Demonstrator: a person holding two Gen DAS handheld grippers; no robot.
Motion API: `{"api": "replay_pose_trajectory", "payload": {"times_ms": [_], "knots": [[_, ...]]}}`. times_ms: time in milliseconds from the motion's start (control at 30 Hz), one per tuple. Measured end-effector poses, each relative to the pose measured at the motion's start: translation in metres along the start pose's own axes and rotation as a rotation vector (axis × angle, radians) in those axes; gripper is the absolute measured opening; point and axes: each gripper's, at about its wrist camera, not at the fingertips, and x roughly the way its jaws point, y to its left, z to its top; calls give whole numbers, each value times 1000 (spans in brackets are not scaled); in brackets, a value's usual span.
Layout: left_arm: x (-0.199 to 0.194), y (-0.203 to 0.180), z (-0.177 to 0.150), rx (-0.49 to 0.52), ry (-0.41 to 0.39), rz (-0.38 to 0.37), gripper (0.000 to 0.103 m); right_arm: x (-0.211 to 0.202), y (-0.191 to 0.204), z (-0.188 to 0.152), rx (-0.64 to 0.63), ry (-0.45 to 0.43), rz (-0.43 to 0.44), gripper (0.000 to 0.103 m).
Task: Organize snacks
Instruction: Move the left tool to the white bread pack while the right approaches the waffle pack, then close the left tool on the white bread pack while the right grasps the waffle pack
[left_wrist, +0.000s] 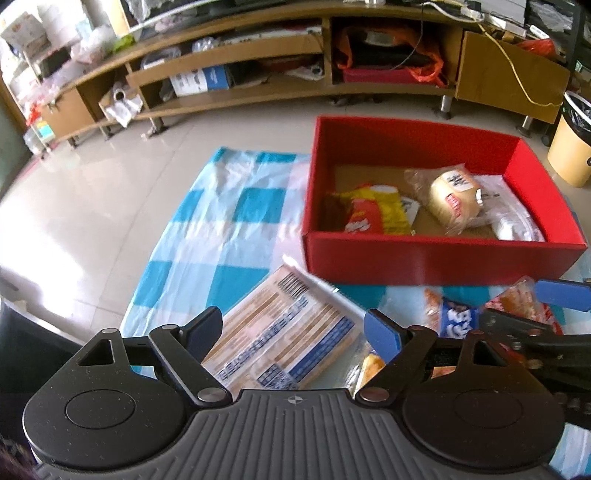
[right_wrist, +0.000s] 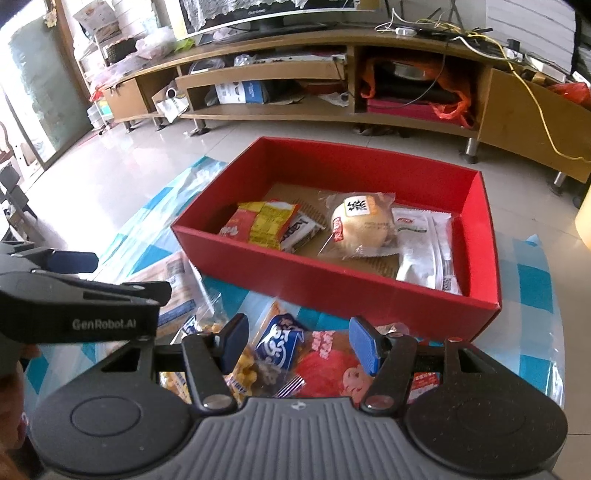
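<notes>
Partly done: several snacks (right_wrist: 343, 229) already inside red box (right_wrist: 332, 280), tan packet (left_wrist: 284, 332) and blue-labelled bag (right_wrist: 279, 341) left on checked cloth before it, left gripper (left_wrist: 293, 332) and right gripper (right_wrist: 295, 343) both agape, empty.

This is a home living room. A long, low wooden TV stand (right_wrist: 332, 74) runs along the far wall, with the base of a television (right_wrist: 266, 14) on top under a lace cover. Its open shelves are crammed with household clutter: a small cardboard box (right_wrist: 240, 92), an orange plastic bag (right_wrist: 450, 107), folded dark things and papers. Loose cables and a yellow cord (right_wrist: 543, 122) trail over the right end. The floor (left_wrist: 92, 192) is pale glossy tile. A yellow waste bin (left_wrist: 572, 147) stands at far right, and a glass door (right_wrist: 33, 92) lets daylight in at far left.
</notes>
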Motion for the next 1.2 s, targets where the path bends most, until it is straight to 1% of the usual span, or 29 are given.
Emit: {"api": "replay_pose_trajectory", "payload": {"times_ms": [133, 200, 267, 367, 467, 567, 633, 667, 767, 900, 967, 1033, 1067, 1133, 1200], "knots": [[18, 10, 2, 36, 39, -63, 91, 1, 0, -2, 1, 9, 3, 57], [27, 12, 0, 79, 67, -97, 92, 2, -1, -3, 4, 15, 3, 57], [33, 11, -3, 127, 78, -116, 92, 4, -4, -5, 9, 20, 2, 57], [37, 10, -9, 223, 69, -108, 94, 8, -6, -5, 18, 34, 4, 57], [46, 15, -12, 265, 84, -118, 96, 13, -6, -8, 19, 51, 7, 57], [60, 21, -8, 268, 111, -128, 97, 18, -2, -10, 10, 67, 12, 57], [68, 23, -6, 263, 122, -139, 102, 19, 0, -12, 5, 70, 16, 58], [71, 23, -6, 269, 121, -138, 103, 19, 1, -12, 3, 73, 20, 58], [79, 23, -7, 273, 124, -144, 103, 19, 3, -13, -1, 76, 29, 58], [75, 25, -12, 247, 129, -136, 103, 17, 7, -10, -13, 73, 38, 58], [71, 24, -17, 230, 141, -136, 101, 15, 8, -7, -13, 66, 42, 59], [65, 25, -22, 208, 157, -157, 93, 14, 10, -5, -13, 60, 47, 59], [63, 24, -25, 197, 168, -169, 91, 13, 11, -5, -15, 59, 50, 59], [56, 24, -32, 175, 185, -179, 90, 12, 14, -6, -19, 63, 58, 59], [50, 22, -43, 181, 195, -174, 90, 13, 16, -10, -23, 75, 69, 59]]}}
